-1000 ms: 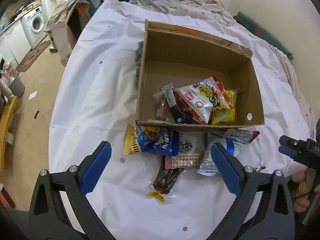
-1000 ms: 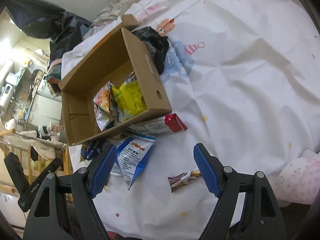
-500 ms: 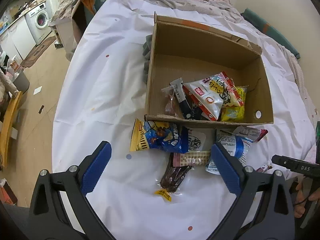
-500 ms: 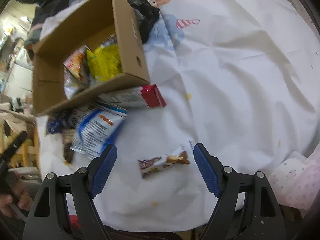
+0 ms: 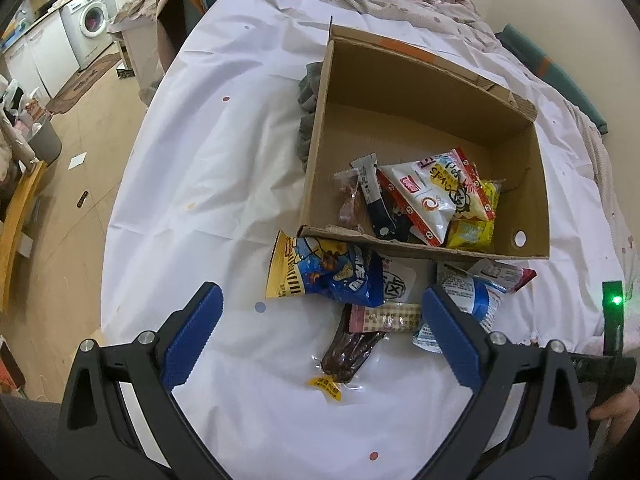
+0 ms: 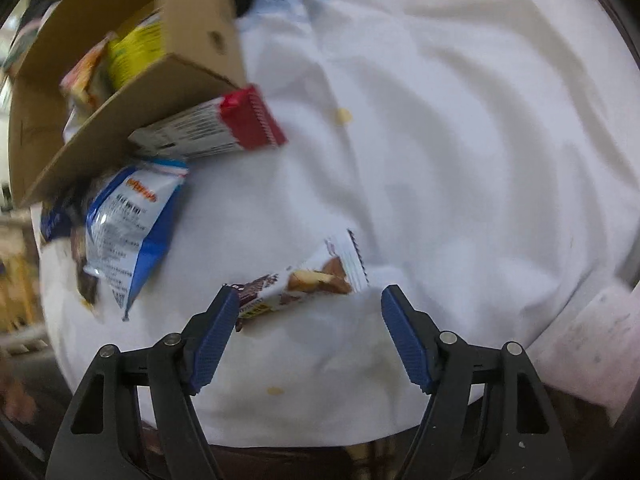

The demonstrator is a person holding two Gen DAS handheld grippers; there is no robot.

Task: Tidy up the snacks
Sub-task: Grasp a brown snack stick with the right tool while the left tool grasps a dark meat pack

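Observation:
A cardboard box point(image 5: 536, 184) on a white sheet holds several snack packs, among them a white-and-red bag point(image 5: 432, 196). In front of it lie a blue-and-yellow bag point(image 5: 320, 276), a pink wafer bar point(image 5: 384, 318), a dark sausage pack point(image 5: 348, 352) and a blue-and-white bag point(image 5: 476, 300). My left gripper point(image 5: 320, 316) is open and empty above these. My right gripper point(image 6: 310, 312) is open just short of a brown-and-white bar point(image 6: 304, 284). The box point(image 6: 120, 120), a red-ended pack point(image 6: 216, 130) and the blue-and-white bag point(image 6: 124, 224) lie to its left.
A dark cloth point(image 5: 308, 92) lies against the box's left side. The bed edge drops to a wooden floor point(image 5: 72, 184) on the left, with a washing machine point(image 5: 94, 24) far off. A pink cloth point(image 6: 592, 344) lies at the right edge of the sheet.
My right gripper has moved down towards the brown-and-white bar, which now sits between its fingertips. My left gripper has drifted a little left; the snacks have not moved.

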